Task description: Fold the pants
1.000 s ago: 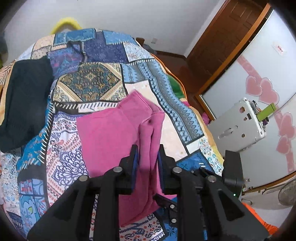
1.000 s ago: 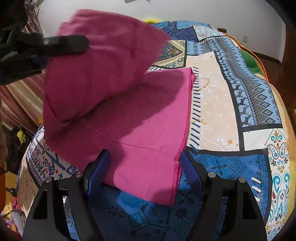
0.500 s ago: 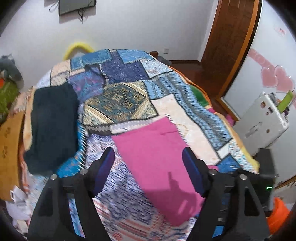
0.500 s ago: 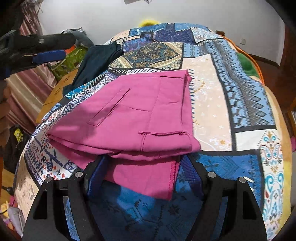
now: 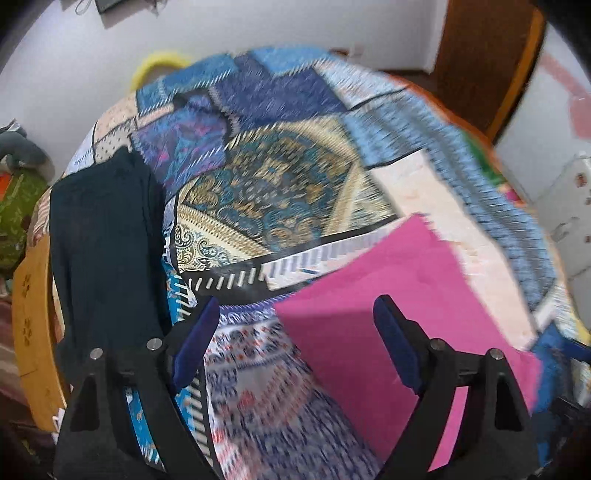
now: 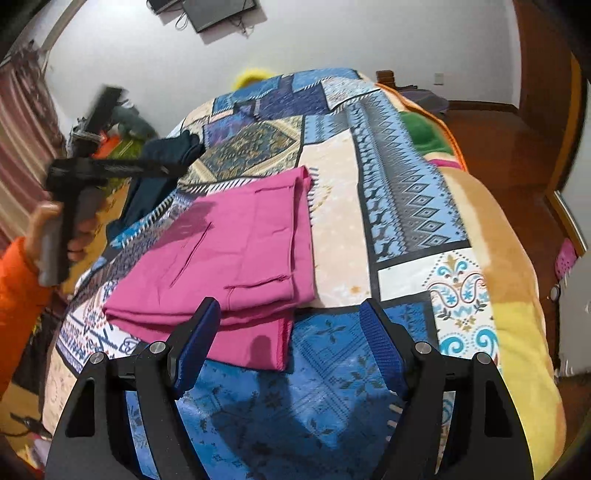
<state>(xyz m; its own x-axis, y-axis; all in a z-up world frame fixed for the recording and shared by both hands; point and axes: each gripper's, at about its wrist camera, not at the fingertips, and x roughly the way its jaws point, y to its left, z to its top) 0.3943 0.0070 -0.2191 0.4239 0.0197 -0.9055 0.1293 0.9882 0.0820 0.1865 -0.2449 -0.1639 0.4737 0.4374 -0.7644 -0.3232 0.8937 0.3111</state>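
Note:
The pink pants (image 6: 236, 254) lie folded in a flat stack on the patchwork bed cover (image 6: 388, 206); in the left wrist view they (image 5: 388, 325) fill the lower right. My left gripper (image 5: 301, 339) is open and empty, raised above the bed near the pants' left edge; in the right wrist view it (image 6: 110, 168) hangs at the left in a hand. My right gripper (image 6: 290, 343) is open and empty, just short of the pants' near edge.
A dark folded garment (image 5: 103, 251) lies at the bed's left side, also in the right wrist view (image 6: 162, 162). A white cabinet (image 5: 561, 218) and a wooden door (image 5: 480, 55) stand at the right. A screen (image 6: 218, 11) hangs on the far wall.
My left gripper let go of the pants' upper half, which now lies folded flat on the lower half. It opened and drew back to the left. My right gripper stayed open in place.

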